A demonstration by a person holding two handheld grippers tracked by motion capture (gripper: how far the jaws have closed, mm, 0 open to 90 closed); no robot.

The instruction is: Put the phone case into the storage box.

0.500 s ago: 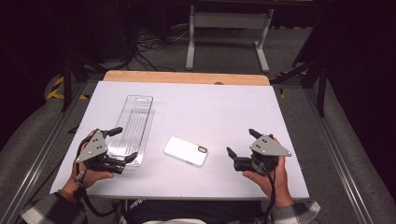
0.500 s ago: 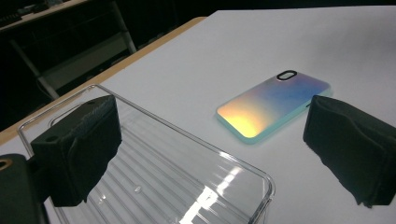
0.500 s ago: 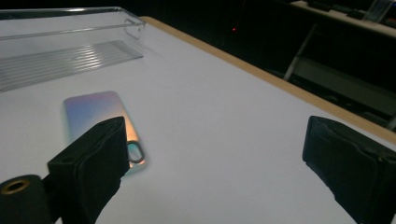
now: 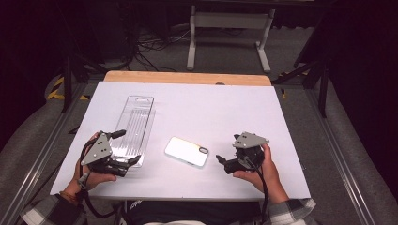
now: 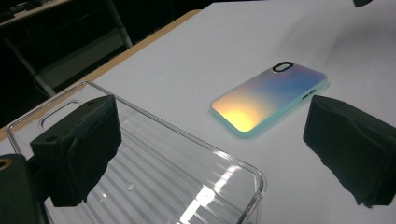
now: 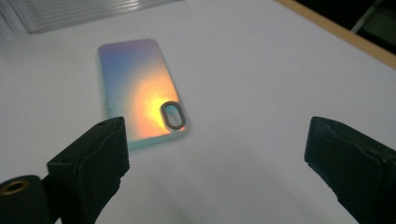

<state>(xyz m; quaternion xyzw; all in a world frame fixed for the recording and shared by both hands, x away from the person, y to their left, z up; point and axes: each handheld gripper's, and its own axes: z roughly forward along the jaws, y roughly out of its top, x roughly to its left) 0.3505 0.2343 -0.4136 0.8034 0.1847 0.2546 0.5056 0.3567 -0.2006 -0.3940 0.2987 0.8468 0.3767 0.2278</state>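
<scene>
We hold the left gripper at the near end of the clear plastic tray, its jaws released and spread wide. In the left gripper view one pad hangs over the tray's ribbed floor and the other pad stands over bare table beyond the tray's rounded corner, so the tray's near rim lies between them, with neither pad pressing on it.

The phone case lies flat on the white table, back side up, between our two tools and apart from both. From the left gripper it sits ahead and past the tray's corner, its camera cutout at the far end.

Our right gripper rests low in the right hand, jaws likewise released and gaping, nothing between them. In its own view the case lies just ahead of the left-hand pad, cutout end nearest. Bare table separates them; nothing blocks the way.

Beyond the tray runs the table's wooden edge.
</scene>
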